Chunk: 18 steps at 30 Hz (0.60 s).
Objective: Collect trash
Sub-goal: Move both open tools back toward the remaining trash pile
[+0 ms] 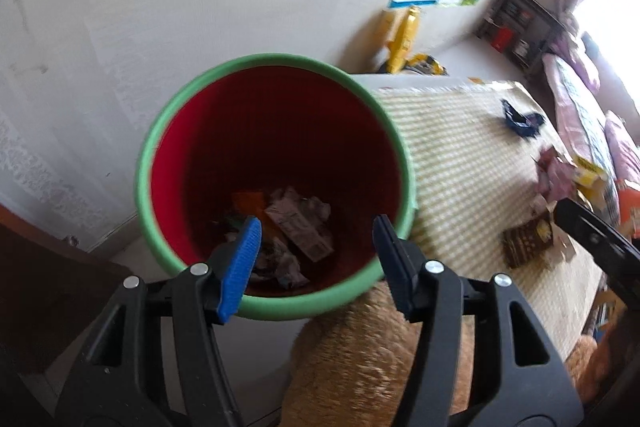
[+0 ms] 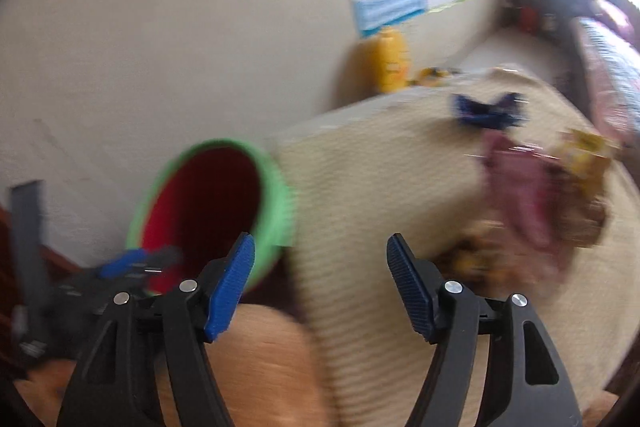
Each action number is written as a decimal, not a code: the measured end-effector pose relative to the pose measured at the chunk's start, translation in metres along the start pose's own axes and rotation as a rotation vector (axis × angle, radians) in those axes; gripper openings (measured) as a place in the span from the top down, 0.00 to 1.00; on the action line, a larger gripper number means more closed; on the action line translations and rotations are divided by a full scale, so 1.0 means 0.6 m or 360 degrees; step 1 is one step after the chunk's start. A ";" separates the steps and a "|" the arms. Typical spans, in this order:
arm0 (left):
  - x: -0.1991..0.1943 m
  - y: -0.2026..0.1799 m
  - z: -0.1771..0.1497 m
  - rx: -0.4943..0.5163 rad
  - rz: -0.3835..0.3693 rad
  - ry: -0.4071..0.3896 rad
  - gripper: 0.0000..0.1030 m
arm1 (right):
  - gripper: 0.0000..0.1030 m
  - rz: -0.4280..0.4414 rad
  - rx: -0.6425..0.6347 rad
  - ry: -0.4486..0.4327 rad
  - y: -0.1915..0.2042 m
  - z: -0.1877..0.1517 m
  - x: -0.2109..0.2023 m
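Hovering over the bin — both tongs empty.
Left gripper (image 1: pixel 316 235) hangs above the red bin (image 1: pixel 276 131) with the green rim, jaws parted, nothing between them; crumpled paper and wrappers (image 1: pixel 298 227) lie at the bottom. Right gripper (image 2: pixel 320 259) — jaws wide, nothing held — points at the checked tablecloth (image 2: pixel 372 187), where a blue wrapper (image 2: pixel 486 113) and pink scraps (image 2: pixel 520 187) lie, blurred.

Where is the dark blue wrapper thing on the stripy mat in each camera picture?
Left wrist view: the dark blue wrapper lies far right on the striped mat, right of the bin.
Right wrist view: blurred, upper right, beyond the open jaws.
Shared landmark: the green-rimmed red bin, left of the mat in both.
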<state>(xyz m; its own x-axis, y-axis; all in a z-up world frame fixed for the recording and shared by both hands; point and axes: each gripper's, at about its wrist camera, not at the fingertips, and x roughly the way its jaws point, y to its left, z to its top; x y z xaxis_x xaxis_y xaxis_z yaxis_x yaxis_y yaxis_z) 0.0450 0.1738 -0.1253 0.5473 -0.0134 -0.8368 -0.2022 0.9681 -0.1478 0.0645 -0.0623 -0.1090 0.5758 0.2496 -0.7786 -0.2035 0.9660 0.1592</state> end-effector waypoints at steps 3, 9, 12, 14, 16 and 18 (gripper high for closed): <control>-0.001 -0.020 -0.006 0.0061 -0.0039 0.0009 0.46 | 0.35 -0.0205 0.0029 0.0049 -0.066 -0.008 0.007; -0.002 -0.066 -0.014 0.0165 -0.0125 0.0035 0.46 | 0.35 -0.0399 0.0150 0.0169 -0.177 -0.023 0.033; -0.002 -0.093 -0.016 0.0233 -0.0158 0.0041 0.46 | 0.36 -0.0353 0.0171 0.0242 -0.194 -0.026 0.054; 0.001 -0.112 -0.019 0.0287 -0.0182 0.0056 0.46 | 0.38 -0.0312 0.0177 0.0294 -0.203 -0.032 0.067; 0.003 -0.139 -0.023 0.0359 -0.0203 0.0060 0.46 | 0.69 -0.0267 0.0192 0.0354 -0.206 -0.041 0.076; 0.006 -0.163 -0.029 0.0426 -0.0223 0.0065 0.46 | 0.81 -0.0219 0.0223 0.0372 -0.208 -0.046 0.075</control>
<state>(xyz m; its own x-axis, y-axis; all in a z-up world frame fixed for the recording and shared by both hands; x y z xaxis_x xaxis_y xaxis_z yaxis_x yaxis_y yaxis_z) 0.0529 0.0745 -0.1230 0.5206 -0.1562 -0.8394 0.0972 0.9876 -0.1235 0.0940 -0.1732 -0.1809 0.3891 0.1093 -0.9147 -0.0154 0.9936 0.1122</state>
